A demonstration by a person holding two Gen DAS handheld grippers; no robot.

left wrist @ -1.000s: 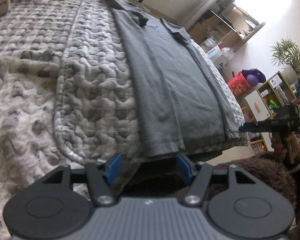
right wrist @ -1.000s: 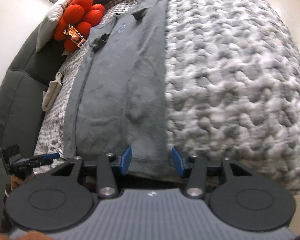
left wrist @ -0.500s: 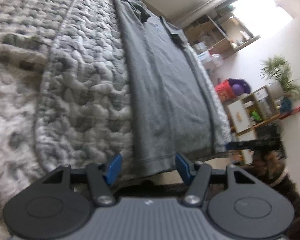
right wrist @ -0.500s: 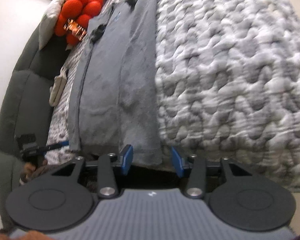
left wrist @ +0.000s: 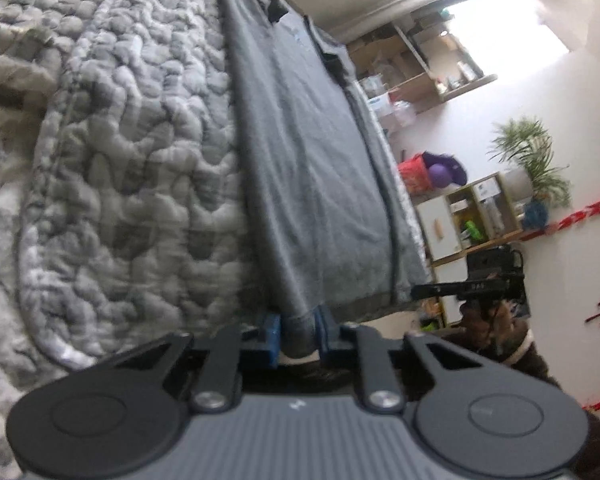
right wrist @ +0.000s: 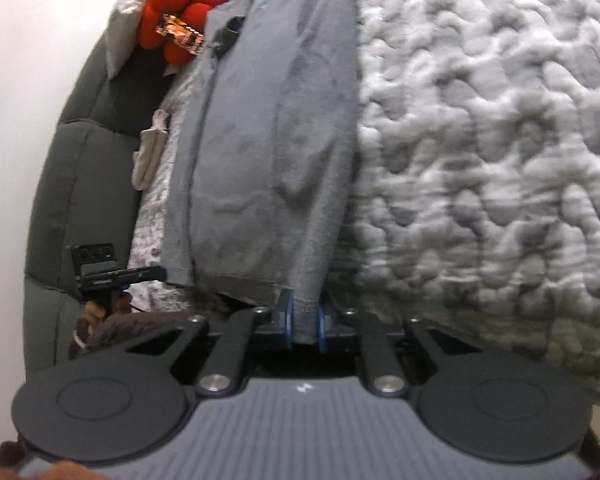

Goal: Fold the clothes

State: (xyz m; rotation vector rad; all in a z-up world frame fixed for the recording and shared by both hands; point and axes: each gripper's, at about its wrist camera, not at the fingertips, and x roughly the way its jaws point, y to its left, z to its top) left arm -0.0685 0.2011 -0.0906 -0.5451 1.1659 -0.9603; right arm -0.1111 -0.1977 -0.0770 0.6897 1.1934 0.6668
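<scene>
Both tools have just closed: the left tool [left wrist: 298, 330] and right tool [right wrist: 304, 322] each pinch the near hem of the grey polo shirt [left wrist: 300, 152], which lies lengthwise on the quilted bedspread [left wrist: 140, 152], open quilt alongside.

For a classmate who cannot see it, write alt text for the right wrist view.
The right gripper has just closed its blue fingers on the bottom hem of a grey shirt lying lengthwise on a grey quilted blanket. At left, the left gripper meets the hem's other corner; red cushions sit beyond.
</scene>
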